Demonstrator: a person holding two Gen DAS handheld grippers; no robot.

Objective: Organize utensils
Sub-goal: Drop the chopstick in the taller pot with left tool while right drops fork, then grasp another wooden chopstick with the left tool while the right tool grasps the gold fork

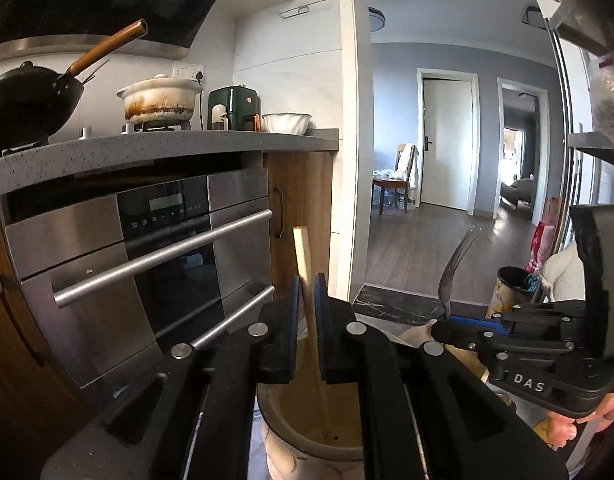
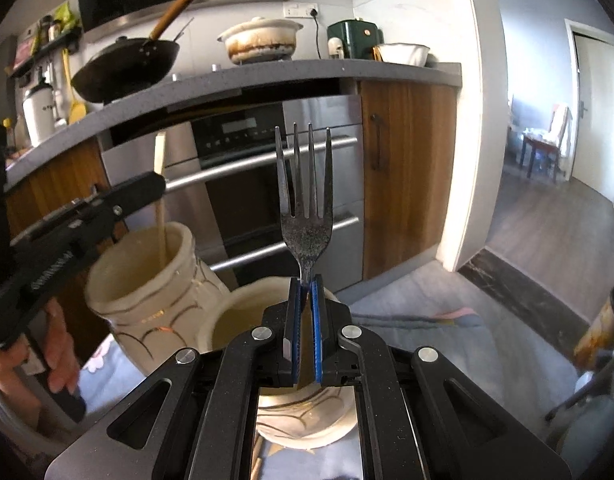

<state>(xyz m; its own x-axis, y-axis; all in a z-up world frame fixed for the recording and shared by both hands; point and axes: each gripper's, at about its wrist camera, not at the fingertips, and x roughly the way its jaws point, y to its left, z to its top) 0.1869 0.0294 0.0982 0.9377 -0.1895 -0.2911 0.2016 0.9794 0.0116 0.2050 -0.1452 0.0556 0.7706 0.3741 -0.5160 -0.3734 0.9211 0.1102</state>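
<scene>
My left gripper (image 1: 307, 286) is shut on a pale wooden chopstick (image 1: 305, 256) whose lower end hangs inside a cream ceramic holder (image 1: 307, 446). The same chopstick (image 2: 160, 200) and holder (image 2: 143, 292) show at the left of the right wrist view, with the left gripper (image 2: 157, 184) around the stick. My right gripper (image 2: 306, 282) is shut on the neck of a metal fork (image 2: 306, 200), tines up, above a second cream holder (image 2: 235, 320). The fork (image 1: 453, 272) and right gripper (image 1: 447, 320) also show at the right of the left wrist view.
A steel oven (image 1: 163, 264) sits under a grey counter (image 1: 167, 146) with a black wok (image 1: 31, 100), a white pot (image 1: 159, 100) and a green appliance (image 1: 233, 106). A quilted mat (image 2: 447, 328) lies under the holders. A rusty cup (image 1: 511, 292) stands at the right.
</scene>
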